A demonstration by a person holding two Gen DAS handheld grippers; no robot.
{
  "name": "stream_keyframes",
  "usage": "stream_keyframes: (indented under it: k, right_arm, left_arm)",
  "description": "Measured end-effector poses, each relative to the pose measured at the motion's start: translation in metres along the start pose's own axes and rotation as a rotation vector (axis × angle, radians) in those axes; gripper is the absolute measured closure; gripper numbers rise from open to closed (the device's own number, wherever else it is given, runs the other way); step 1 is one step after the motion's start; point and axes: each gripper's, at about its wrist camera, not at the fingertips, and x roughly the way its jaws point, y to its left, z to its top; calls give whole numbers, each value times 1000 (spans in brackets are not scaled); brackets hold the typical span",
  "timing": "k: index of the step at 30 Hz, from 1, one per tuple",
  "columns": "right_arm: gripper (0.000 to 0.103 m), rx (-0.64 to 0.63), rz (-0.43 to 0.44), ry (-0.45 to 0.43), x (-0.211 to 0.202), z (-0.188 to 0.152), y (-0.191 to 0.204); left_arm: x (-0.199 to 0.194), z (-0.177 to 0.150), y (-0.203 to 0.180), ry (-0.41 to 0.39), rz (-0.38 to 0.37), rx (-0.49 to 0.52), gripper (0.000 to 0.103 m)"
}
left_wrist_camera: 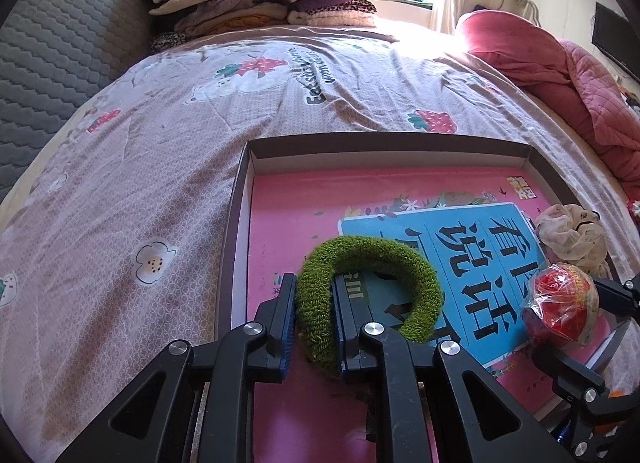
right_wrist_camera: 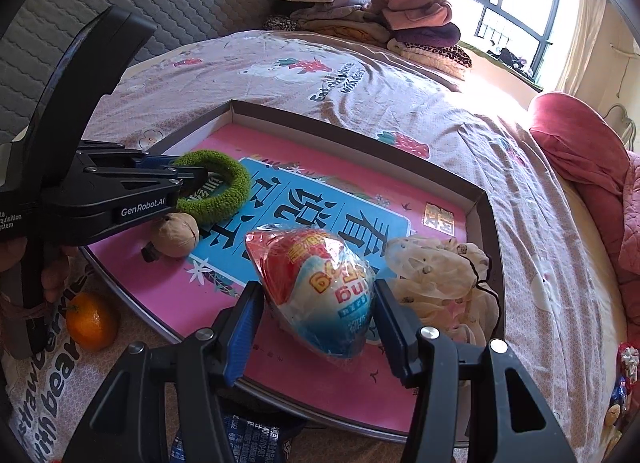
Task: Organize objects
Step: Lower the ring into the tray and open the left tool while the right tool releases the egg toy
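Green and fuzzy, the terry hair ring (left_wrist_camera: 372,283) is pinched at its rim by the nearly shut left hand-held gripper (left_wrist_camera: 314,317) over the shallow box (left_wrist_camera: 384,143), above the glossy pink book (left_wrist_camera: 276,231). At three o'clock, the right hand-held gripper (right_wrist_camera: 316,315), jaws wide, clasps a crinkly wrapped packet (right_wrist_camera: 316,295). Both look mid-placement; next, lower and release gently.

Sunlit bed (left_wrist_camera: 200,143) w/ window (right_wrist_camera: 508,11)
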Motion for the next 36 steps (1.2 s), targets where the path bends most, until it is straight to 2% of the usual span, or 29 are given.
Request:
stream_keyframes:
  k: [4,16,18,20,36]
  right_arm:
    - [48,15,13,6,0,0,-2]
    - [48,23,22,20,0,0,-1]
    - [48,22,22,21,-1,0,-1]
    - [48,16,13,20,-2,1,0]
    - [48,40,37,-2,-11,6,-6]
  left_arm:
    - [-2,0,0,4,-8,-4,80]
    - [-7,1,-3,11,-23,-5,72]
    - [-8,2,-3,11,-26,-8,68]
    - [-10,2,-3,12,-27,-10,57]
    - [-22,2,-7,11,-29,0,50]
